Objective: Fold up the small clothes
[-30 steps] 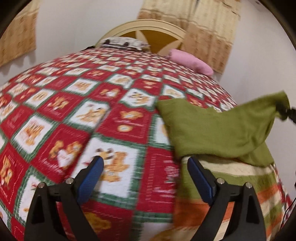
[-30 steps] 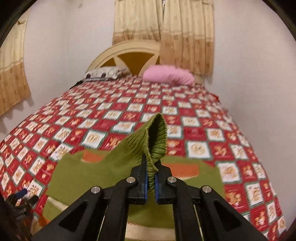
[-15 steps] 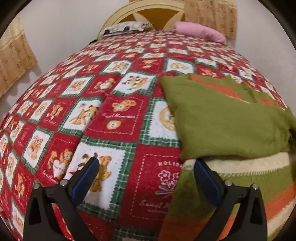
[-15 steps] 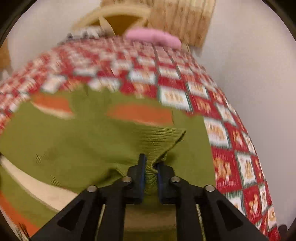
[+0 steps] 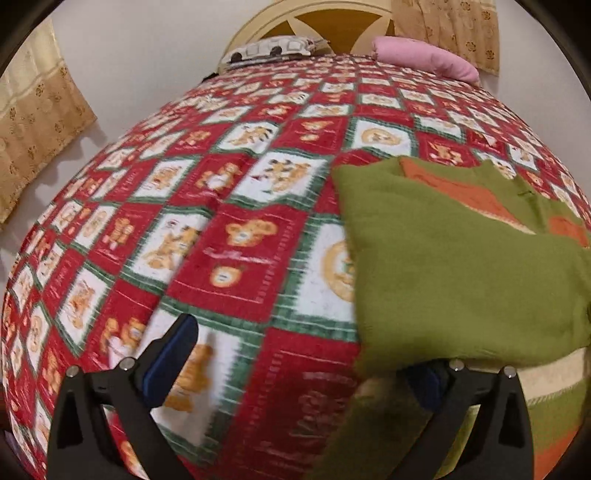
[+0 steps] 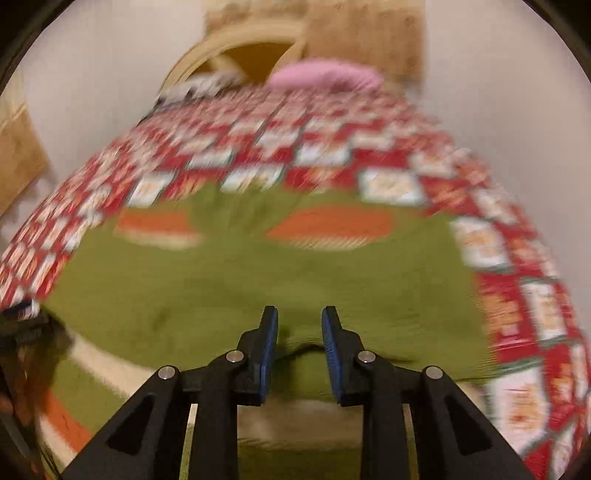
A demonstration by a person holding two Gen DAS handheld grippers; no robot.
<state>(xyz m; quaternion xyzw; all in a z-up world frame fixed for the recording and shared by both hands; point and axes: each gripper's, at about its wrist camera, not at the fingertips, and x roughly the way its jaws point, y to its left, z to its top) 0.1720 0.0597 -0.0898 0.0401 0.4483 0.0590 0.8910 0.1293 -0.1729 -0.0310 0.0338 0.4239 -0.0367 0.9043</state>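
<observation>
Bed with a red-and-white bear-print quilt carries everything. Green sweater with orange and cream stripes lies folded over at the bed's near right side, toward the foot edge. Pink pillow and patterned pillow sit at the head edge by the headboard; curtains hang at the left wall.

Left gripper: jaws wide apart, one finger over bare quilt, the other mostly hidden under the sweater's folded edge.

Right gripper: jaws have just been opening, now slightly apart, a sweater fold between them but not pinched. Right view is badly motion-blurred; it shows both orange patches, the left view cuts them off.
</observation>
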